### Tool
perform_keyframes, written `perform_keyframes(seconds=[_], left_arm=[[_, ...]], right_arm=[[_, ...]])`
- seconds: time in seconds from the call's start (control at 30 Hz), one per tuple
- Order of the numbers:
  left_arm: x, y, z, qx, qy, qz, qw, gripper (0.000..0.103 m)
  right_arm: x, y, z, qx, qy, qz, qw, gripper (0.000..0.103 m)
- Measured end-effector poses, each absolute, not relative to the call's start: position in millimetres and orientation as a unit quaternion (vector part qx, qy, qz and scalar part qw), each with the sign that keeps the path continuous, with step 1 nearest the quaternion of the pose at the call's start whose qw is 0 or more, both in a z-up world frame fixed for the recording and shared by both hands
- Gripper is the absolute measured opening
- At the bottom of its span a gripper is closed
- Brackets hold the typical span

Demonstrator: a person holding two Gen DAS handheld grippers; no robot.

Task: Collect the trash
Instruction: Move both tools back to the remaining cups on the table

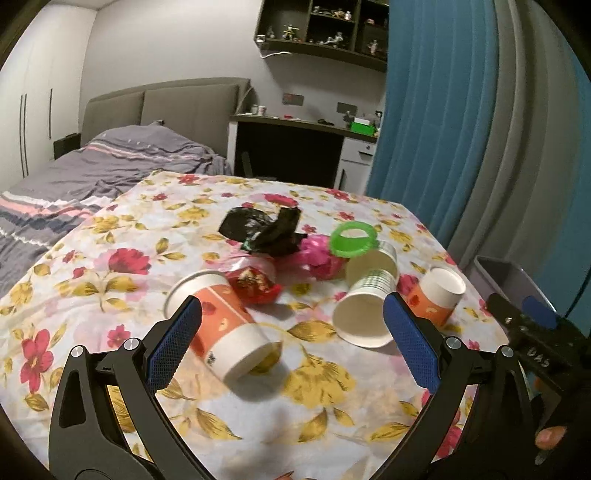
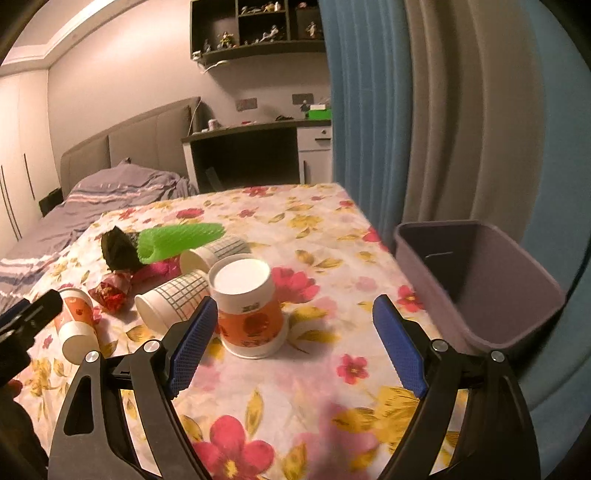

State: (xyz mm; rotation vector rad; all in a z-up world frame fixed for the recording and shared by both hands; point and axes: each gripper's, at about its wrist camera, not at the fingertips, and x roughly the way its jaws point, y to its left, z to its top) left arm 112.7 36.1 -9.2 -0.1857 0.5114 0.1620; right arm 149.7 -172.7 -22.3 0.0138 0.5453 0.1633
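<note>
Floral tablecloth; orange-and-white cup; green mesh sleeve; purple bin

Bedroom, warm dim indoor light, pale walls. Bed at left w/ grey padded headboard & rumpled grey striped bedding. White wardrobe doors on far left w/ thin dark handles. Beyond the bed a dark-topped desk w/ white drawers, small clutter on top incl. a green box. Above it a dark wall shelf full of small figurines. Right side: blue curtain next to a grey one, floor-length folds. Table in front covered w/ floral cloth, red & yellow flowers on white.
</note>
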Motion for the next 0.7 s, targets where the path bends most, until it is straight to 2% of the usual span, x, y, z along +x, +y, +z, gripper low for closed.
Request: perform_keyframes(seconds=[0.3, 0.57, 0.7], left_arm=[[116, 44, -14, -0.085, 0.25, 0.094, 0.96, 0.097], [120, 54, -17, -0.098, 0.255, 0.1, 0.957, 0.097], [121, 54, -17, -0.097, 0.254, 0.1, 0.957, 0.097]], right_arm=[[175, -148, -33, -0.001, 0.283, 0.092, 0.955, 0.083], [192, -140, -41, -0.004, 0.294, 0.095, 0.951, 0.077], [197, -139, -45, -0.001, 0.302, 0.099, 0.948, 0.071]])
